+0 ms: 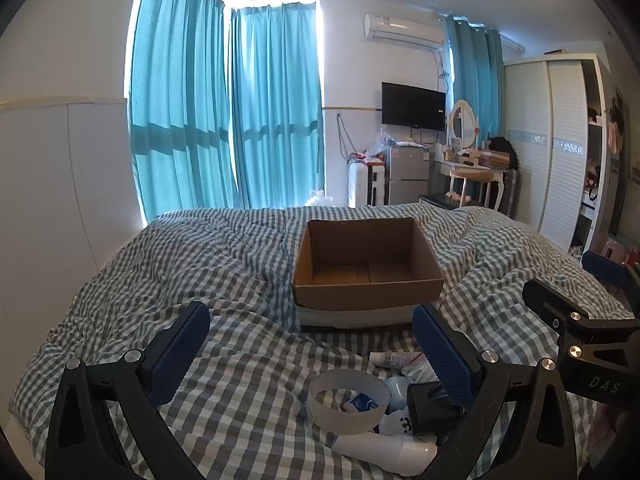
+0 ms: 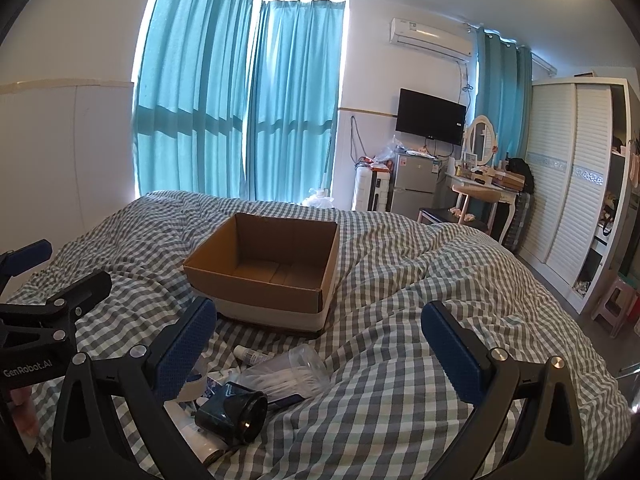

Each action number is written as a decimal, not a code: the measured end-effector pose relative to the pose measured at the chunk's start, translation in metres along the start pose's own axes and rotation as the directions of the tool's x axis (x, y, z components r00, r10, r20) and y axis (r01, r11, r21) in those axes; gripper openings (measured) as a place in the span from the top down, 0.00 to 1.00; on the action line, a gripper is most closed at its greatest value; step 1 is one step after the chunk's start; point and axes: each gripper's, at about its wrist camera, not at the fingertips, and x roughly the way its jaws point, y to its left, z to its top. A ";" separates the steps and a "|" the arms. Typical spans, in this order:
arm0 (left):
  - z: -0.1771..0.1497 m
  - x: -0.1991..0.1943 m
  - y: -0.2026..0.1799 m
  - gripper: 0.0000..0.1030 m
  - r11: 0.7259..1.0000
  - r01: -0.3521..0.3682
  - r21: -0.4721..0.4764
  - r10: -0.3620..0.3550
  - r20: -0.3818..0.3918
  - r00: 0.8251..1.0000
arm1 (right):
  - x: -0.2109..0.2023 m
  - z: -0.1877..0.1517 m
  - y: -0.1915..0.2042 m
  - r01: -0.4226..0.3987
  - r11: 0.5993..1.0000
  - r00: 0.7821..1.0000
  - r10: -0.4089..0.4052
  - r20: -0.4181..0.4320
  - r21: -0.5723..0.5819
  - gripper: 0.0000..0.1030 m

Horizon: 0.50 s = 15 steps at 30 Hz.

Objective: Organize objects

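Both grippers held spread with nothing between their fingers: left gripper (image 1: 311,350), right gripper (image 2: 318,344). Cardboard box (image 2: 264,264) sits empty mid-bed on the checked quilt (image 2: 400,280); small clutter lies in a heap on the bed's near side, including tape roll (image 1: 349,400), black cylinder (image 2: 232,410), clear cup (image 2: 288,372) and white bottle (image 1: 384,446). Judgement: take one item at a time, topmost first, gripping the rigid body squarely, since the soft quilt gives under pressure.

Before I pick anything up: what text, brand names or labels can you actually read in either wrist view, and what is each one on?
"DAS": right gripper body, left wrist view.
"GenRobot.AI": left gripper body, right wrist view.
White tube label: print too small to read.
TV logo, fridge sticker, blue-and-white packet: blurred, unreadable.
Cardboard box: no text visible.
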 end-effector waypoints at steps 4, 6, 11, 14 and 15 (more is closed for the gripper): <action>0.001 0.000 -0.001 0.00 1.000 0.001 0.003 -0.001 -0.005 1.000 | 0.000 -0.001 0.001 0.000 1.000 1.000 0.000 -0.004 -0.003 0.00; 0.002 0.000 -0.002 0.00 1.000 -0.002 0.007 0.002 -0.006 1.000 | 0.000 -0.001 0.001 0.001 1.000 1.000 -0.001 -0.006 -0.005 0.00; 0.001 0.001 -0.003 0.00 1.000 -0.001 0.010 0.001 -0.012 1.000 | 0.001 0.000 0.001 0.002 1.000 1.000 -0.002 -0.011 -0.003 0.00; 0.002 0.001 -0.002 0.00 1.000 -0.001 0.010 0.002 -0.014 1.000 | 0.001 0.000 0.001 0.001 1.000 1.000 -0.001 -0.012 -0.004 0.00; 0.001 0.001 -0.002 0.00 1.000 -0.002 0.010 0.002 -0.015 1.000 | 0.001 -0.001 0.001 0.001 1.000 1.000 -0.001 -0.012 -0.004 0.00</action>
